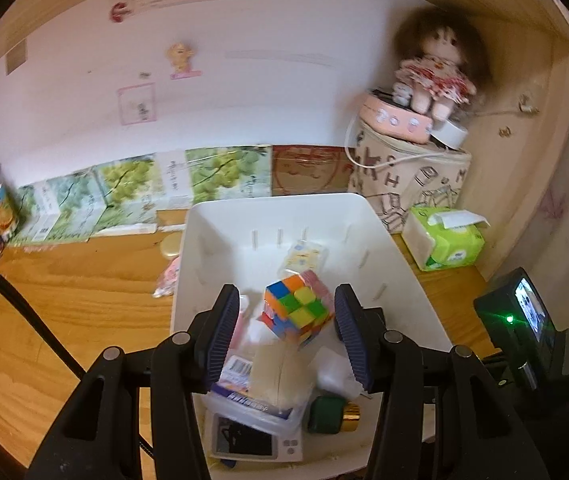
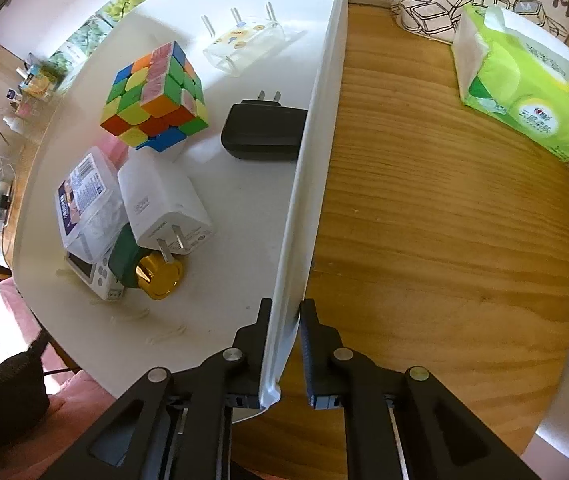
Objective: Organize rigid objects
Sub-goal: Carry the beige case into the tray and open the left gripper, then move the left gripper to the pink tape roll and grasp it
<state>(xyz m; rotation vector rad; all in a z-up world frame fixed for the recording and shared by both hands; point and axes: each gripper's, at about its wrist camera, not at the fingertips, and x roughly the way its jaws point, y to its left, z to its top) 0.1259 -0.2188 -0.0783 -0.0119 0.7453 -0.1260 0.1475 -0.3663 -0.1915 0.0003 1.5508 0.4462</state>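
a wooden desk (image 2: 444, 240) with a white bin (image 1: 284, 210) on it. the left gripper (image 1: 288, 340) hangs over the bin with its jaws partly apart and nothing pressed between the pads; a scrambled puzzle cube (image 1: 298, 310) lies below and just ahead of the gap, between the two fingers as seen from this camera. to its right, the right gripper (image 2: 284, 356) has its jaws narrow, straddling the bin's right wall near the corner, one finger inside and one outside, seemingly steadying it. the left hand looks nearer the cube. inside the bin, left of those jaws: a labelled clear box (image 2: 84, 204), a white charger (image 2: 164, 204), a gold-capped green bottle (image 2: 144, 268), a black charger (image 2: 262, 132), a clear patterned case (image 2: 244, 46).
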